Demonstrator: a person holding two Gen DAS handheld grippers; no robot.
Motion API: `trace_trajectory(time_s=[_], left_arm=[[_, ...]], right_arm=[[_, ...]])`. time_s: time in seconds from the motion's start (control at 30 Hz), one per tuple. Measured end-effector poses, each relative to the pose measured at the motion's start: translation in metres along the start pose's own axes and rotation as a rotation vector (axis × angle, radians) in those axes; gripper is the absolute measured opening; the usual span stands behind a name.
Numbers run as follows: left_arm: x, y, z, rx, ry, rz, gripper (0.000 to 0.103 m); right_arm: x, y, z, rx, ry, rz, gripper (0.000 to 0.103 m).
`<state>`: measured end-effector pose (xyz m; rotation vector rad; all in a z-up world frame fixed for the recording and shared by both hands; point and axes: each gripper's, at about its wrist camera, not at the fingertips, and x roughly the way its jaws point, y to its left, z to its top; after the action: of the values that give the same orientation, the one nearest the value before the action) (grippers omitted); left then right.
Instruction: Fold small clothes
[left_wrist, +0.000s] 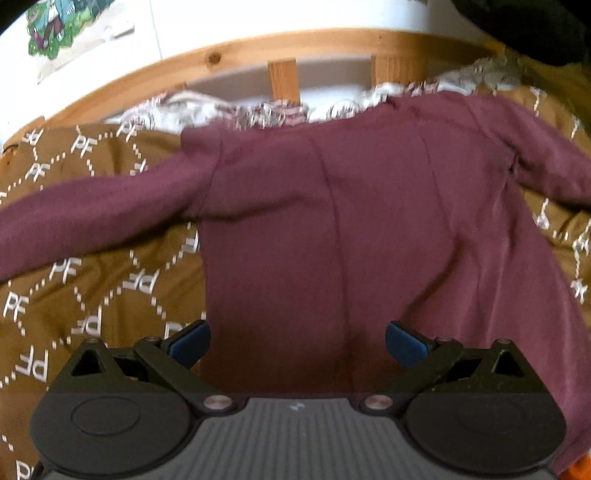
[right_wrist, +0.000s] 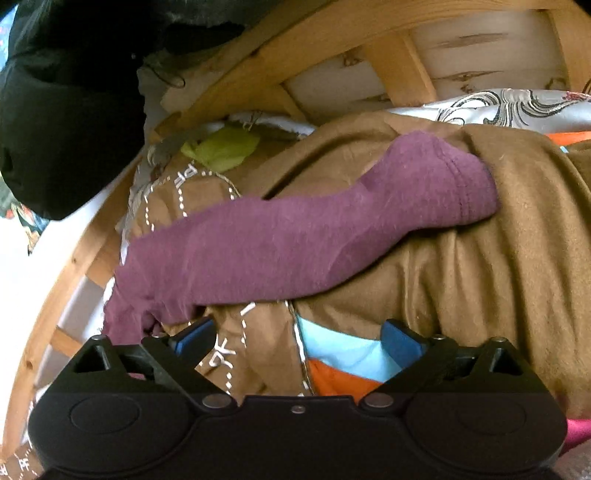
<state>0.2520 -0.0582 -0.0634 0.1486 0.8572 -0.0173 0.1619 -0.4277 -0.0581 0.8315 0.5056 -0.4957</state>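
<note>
Both claws spread wide and empty, I hover my left gripper (left_wrist: 297, 341) over the maroon top (left_wrist: 351, 229), right gripper (right_wrist: 298, 341) nearing its sleeve (right_wrist: 295, 240), aiming to pinch the cuff cleanly.

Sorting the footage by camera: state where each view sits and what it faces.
Left wrist: on the left gripper, open, angled down at the maroon top spread on the brown bedcover.
Right wrist: on the right gripper, open, facing the top's sleeve and the wooden bed frame.
Shared: top, bedcover, frame.
</note>
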Motion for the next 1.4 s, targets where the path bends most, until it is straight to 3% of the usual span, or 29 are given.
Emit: trace_trajectory(time_s=[0.13,0.27,0.33,0.53,0.6,0.67,0.73,0.87,1.0,1.17,1.27,1.4], left_arm=[[-0.002,0.002,-0.009,-0.007,0.018,-0.019,0.103],[-0.006,0.003,-0.009,-0.007,-0.003,-0.018,0.102],[-0.006,0.002,-0.009,-0.002,-0.003,-0.01,0.103],[-0.019,0.01,0.008,0.072,0.007,0.039,0.102],[-0.025,0.016,0.019,0.109,0.011,0.07,0.103],[-0.03,0.025,0.028,0.146,-0.002,0.069,0.103],[-0.037,0.035,0.034,0.166,-0.032,0.066,0.103],[-0.04,0.068,0.034,0.044,-0.096,0.03,0.103],[-0.031,0.112,0.03,-0.206,-0.059,-0.044,0.102],[-0.033,0.165,0.029,-0.424,-0.11,-0.076,0.102],[-0.036,0.179,0.028,-0.463,-0.148,-0.07,0.102],[-0.03,0.177,0.027,-0.459,-0.149,-0.081,0.102]], right_arm=[[-0.012,0.004,-0.002,0.001,-0.067,0.017,0.088],[-0.027,0.003,0.004,-0.008,-0.175,-0.038,0.087],[-0.02,-0.004,0.01,0.044,-0.15,-0.071,0.081],[-0.017,-0.008,0.025,0.091,-0.238,-0.176,0.046],[-0.014,-0.005,0.032,0.081,-0.267,-0.236,0.018],[-0.016,0.003,0.036,0.032,-0.3,-0.248,0.008],[-0.022,0.021,0.035,-0.083,-0.358,-0.228,0.006],[-0.045,0.085,0.009,-0.489,-0.539,-0.095,0.005],[-0.051,0.151,-0.034,-0.832,-0.572,0.121,0.005],[-0.045,0.207,-0.114,-1.208,-0.484,0.395,0.005],[-0.039,0.219,-0.161,-1.361,-0.366,0.527,0.004],[-0.035,0.213,-0.212,-1.534,-0.242,0.624,0.004]])
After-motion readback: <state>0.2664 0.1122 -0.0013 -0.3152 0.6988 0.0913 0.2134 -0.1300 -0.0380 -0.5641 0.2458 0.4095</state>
